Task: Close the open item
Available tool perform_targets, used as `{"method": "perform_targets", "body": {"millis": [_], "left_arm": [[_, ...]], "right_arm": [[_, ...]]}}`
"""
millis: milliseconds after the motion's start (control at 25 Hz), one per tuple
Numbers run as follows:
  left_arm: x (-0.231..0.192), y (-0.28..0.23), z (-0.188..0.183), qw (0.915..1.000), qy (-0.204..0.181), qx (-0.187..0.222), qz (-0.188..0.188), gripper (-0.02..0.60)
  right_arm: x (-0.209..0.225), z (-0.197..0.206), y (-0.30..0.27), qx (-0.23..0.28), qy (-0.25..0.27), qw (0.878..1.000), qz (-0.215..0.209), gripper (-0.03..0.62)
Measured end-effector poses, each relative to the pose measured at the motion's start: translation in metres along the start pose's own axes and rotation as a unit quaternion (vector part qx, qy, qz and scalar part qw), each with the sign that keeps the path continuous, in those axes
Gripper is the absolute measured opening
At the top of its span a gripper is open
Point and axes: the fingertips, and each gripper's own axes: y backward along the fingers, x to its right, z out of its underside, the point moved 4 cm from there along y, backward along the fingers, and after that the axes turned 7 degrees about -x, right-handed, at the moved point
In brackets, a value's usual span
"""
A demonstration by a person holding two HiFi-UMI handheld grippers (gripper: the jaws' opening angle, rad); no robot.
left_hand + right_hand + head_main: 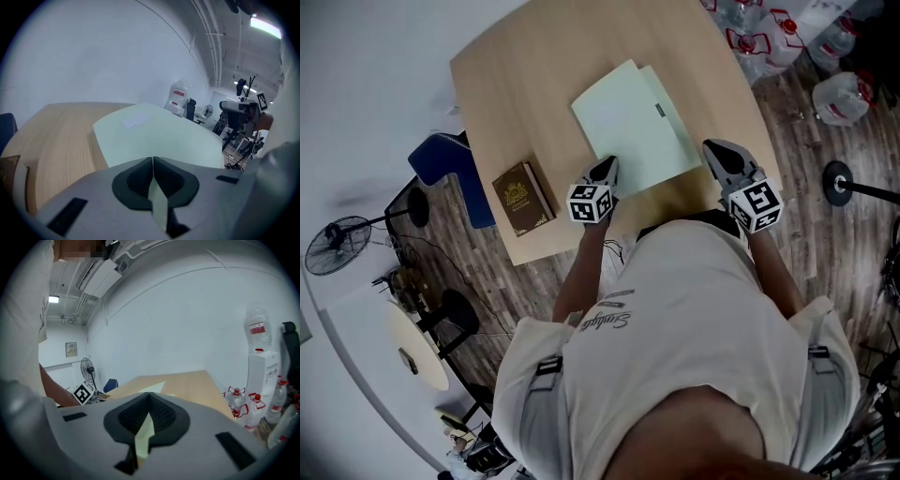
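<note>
A pale green folder [633, 127] lies on the wooden table [534, 84], its top cover slightly offset from the layer beneath. My left gripper [606, 171] is at the folder's near left edge, shut on that edge. In the left gripper view the jaws [153, 161] meet with a green strip pinched between them, and the cover [159, 133] spreads out ahead. My right gripper [717, 153] sits at the folder's near right corner. In the right gripper view it [149, 397] is shut, with a green sliver showing in the jaws' gap.
A brown hardcover book [523, 197] lies near the table's left edge. A blue chair [450, 164] stands left of the table, with a floor fan [337, 246] further left. Several water bottles [778, 33] sit on the floor at the far right.
</note>
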Motion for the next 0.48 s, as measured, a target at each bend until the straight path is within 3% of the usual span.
{"method": "perform_targets", "body": {"millis": [480], "left_arm": [[0.004,-0.013,0.000,0.9999,-0.001,-0.015,0.009,0.015]], "right_arm": [[0.009,0.011,0.001,-0.008,-0.013,1.000,0.005,-0.005]]}}
